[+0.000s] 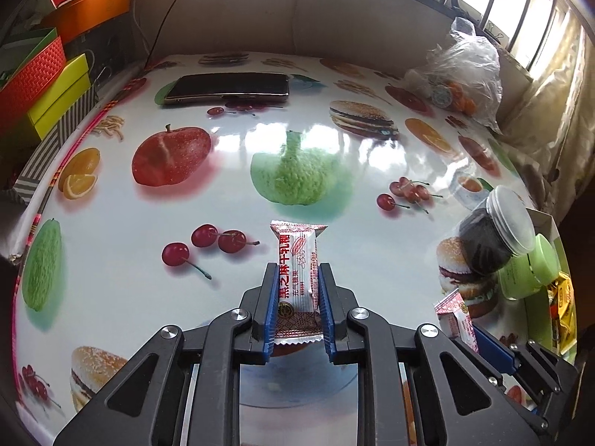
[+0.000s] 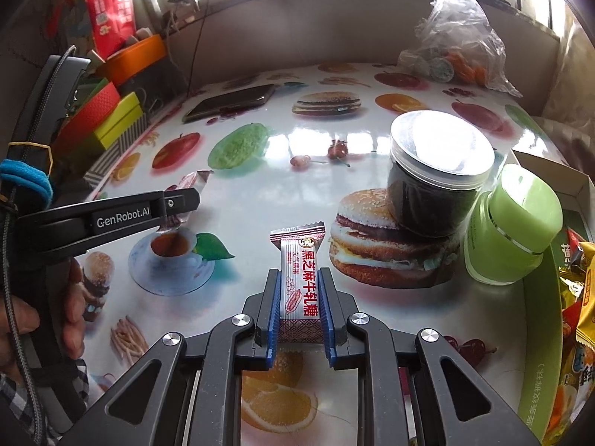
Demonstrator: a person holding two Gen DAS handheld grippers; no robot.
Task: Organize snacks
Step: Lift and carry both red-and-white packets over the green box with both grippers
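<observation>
I am gripping one snack in each claw. My left gripper (image 1: 297, 290) is closed on a red-and-white candy (image 1: 297, 278), its blue pads pinching the wrapper's long sides; the candy is standing lengthwise between the fingers, its crimped far end poking out toward twelve o'clock above the fruit-printed table (image 1: 130, 223). My right gripper (image 2: 297, 290) is likewise clamped on a second nougat candy (image 2: 299, 286) of the same kind, red lettering facing up, the top crimp sticking out past the fingertips.

In the right wrist view, the left gripper is reaching in from nine o'clock, its candy showing at its tip above a printed teacup, and a person's hand (image 2: 55, 312) is wrapping the handle at about eight o'clock. In the left wrist view, the right gripper's candy is peeking in at four o'clock.

A dark jar with a silver lid (image 2: 438, 171) is sitting at about two o'clock from the right claw, just beside a green jar (image 2: 513, 230) at three o'clock. A green tray (image 2: 543, 334) with more bright wrapped snacks (image 2: 580, 297) is lying at the right edge, around four o'clock. A phone (image 1: 228, 87) is resting at eleven o'clock on the far side of the table, and a clear plastic bag (image 1: 465, 70) is slumping at one o'clock. Coloured boxes (image 1: 55, 85) are stacked off the table at ten o'clock.
</observation>
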